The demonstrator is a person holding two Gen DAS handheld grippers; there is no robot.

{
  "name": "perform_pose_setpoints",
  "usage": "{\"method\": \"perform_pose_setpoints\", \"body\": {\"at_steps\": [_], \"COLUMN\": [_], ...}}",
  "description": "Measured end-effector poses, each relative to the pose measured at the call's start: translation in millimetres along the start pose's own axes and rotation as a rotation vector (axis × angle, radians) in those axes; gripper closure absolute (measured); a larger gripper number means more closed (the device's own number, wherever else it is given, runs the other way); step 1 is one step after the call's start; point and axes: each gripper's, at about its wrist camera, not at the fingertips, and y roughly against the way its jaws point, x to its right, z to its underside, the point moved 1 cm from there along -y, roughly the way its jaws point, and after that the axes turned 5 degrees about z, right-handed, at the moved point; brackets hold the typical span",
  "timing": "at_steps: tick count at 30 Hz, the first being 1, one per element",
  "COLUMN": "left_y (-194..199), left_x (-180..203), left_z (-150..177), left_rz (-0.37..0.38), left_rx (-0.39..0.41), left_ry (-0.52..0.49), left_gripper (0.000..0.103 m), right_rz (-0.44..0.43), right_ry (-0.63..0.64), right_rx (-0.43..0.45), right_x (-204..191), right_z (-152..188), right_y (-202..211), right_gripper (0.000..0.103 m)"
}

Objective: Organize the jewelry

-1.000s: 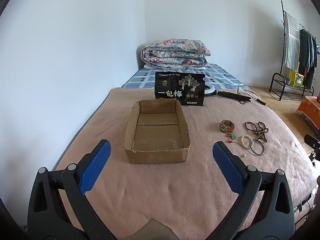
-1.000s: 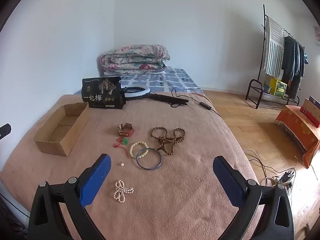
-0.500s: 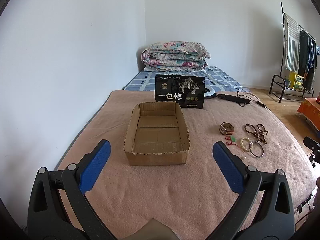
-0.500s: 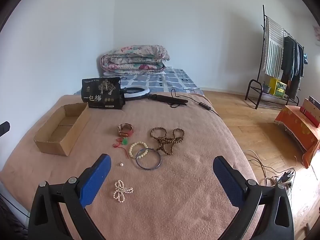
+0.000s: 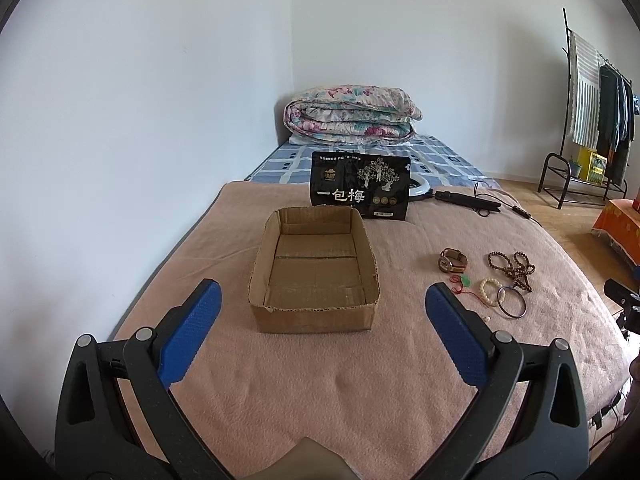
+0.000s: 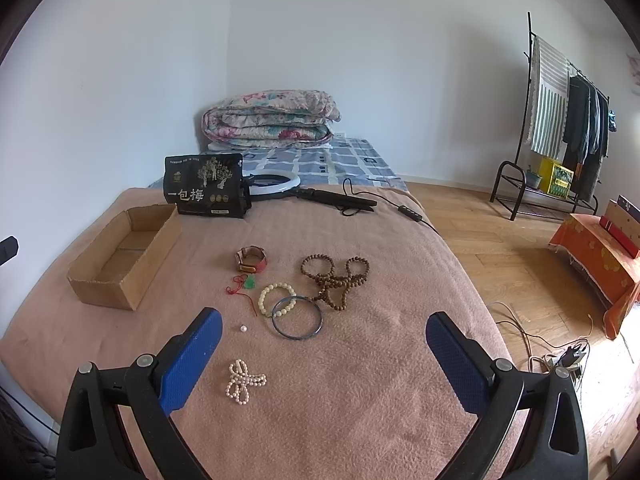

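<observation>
An empty cardboard box (image 5: 314,276) sits on the pink blanket, left in the right wrist view (image 6: 124,256). Jewelry lies to its right: a watch (image 6: 250,259), a brown bead string (image 6: 336,280), a green pendant on red cord (image 6: 244,285), a cream bead bracelet (image 6: 276,298), a dark bangle (image 6: 297,317), a loose pearl (image 6: 243,328) and a pearl bow (image 6: 242,381). My left gripper (image 5: 320,328) is open and empty, just before the box. My right gripper (image 6: 322,354) is open and empty, above the blanket near the bangle and pearl bow.
A black snack bag (image 5: 360,190) stands behind the box. A ring light with stand and cable (image 6: 312,190) lies behind it. A folded quilt (image 6: 272,118) is at the bed's head. A clothes rack (image 6: 560,128) and orange box (image 6: 600,256) stand on the floor, right.
The left gripper has drawn back and risen slightly from the box. The right gripper has hardly moved. Both stay open.
</observation>
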Motion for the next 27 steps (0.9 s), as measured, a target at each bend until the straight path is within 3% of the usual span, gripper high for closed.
{"method": "perform_pose_setpoints", "body": {"at_steps": [27], "left_y": [1.4], "left_x": [-3.1], "left_z": [1.8], "left_rz": [0.002], "left_rx": [0.004], "left_ry": [0.005], "left_gripper": [0.000], "right_rz": [-0.005], "right_ry": [0.010], "right_rx": [-0.007], "right_x": [-3.2], "right_z": [2.6], "right_y": [-1.8], "right_gripper": [0.000]}}
